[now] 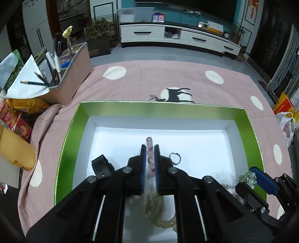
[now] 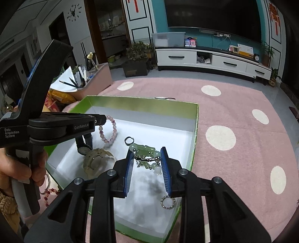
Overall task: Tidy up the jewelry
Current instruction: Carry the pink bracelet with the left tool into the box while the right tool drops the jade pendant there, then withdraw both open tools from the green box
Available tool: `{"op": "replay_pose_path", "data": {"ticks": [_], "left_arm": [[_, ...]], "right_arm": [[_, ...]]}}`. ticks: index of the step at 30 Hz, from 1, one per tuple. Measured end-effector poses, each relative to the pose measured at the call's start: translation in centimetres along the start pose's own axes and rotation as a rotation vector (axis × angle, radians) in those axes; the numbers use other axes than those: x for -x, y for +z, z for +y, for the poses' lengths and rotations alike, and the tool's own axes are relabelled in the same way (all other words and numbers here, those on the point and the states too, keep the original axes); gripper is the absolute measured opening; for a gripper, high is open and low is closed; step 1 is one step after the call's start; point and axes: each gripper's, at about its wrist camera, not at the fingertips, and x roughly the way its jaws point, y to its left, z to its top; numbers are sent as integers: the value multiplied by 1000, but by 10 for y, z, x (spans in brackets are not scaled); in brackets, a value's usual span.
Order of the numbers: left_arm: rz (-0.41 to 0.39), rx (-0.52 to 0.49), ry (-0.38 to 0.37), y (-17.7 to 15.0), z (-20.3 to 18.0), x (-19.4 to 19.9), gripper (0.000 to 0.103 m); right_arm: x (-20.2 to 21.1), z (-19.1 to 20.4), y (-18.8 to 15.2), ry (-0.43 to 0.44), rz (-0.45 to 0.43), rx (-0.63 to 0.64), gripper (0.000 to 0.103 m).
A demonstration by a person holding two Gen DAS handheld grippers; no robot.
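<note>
Currently: left gripper pinching pink bead bracelet, frame centre; right gripper clamping jade bracelet; both limp, light, likely slippery; grip across beads.

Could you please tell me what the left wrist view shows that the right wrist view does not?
Only the left wrist view: a deer print on the rug. Only the right wrist view: a hand, a red bead string and a wall clock. Both: the green box, the pink bracelet in the left hand-held gripper, and the green bead piece in the right hand-held gripper.
</note>
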Motion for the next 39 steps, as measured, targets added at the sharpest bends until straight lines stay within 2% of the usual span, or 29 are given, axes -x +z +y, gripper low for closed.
{"op": "replay_pose_path", "data": {"ticks": [2, 4, 5, 6, 7, 11, 19, 24, 27, 30, 36, 39], "left_arm": [[-8, -6, 3, -1, -1, 3, 13], [-21, -19, 15, -2, -3, 8, 26], [-29, -24, 19, -2, -4, 12, 30], [-40, -26, 19, -3, -5, 16, 39], [-51, -25, 17, -3, -6, 20, 49], [-71, -35, 14, -7, -9, 34, 53], [-111, -32, -2, -29, -8, 71, 77], [-111, -19, -27, -55, -2, 97, 89], [-90, -5, -50, -76, 3, 106, 92], [-79, 18, -52, -102, 12, 115, 95], [-73, 77, -35, -150, 28, 134, 101], [-42, 90, -58, -166, 26, 139, 101]], "right_arm": [[-1, 1, 0, -10, -2, 11, 30], [1, 2, -1, -20, -15, 9, 30], [2, 2, -1, -16, -19, 2, 32], [5, 1, -2, -8, -27, -8, 43], [8, 1, -4, -5, -37, -19, 47], [21, 1, -7, -8, -74, -30, 48], [62, 5, -19, -4, -161, -65, 51], [85, 11, -35, -20, -176, -72, 61], [98, 13, -53, -45, -180, -90, 70], [111, 11, -74, -53, -171, -126, 73], [133, 18, -108, -41, -152, -129, 75], [140, 26, -116, -28, -145, -116, 75]]}}
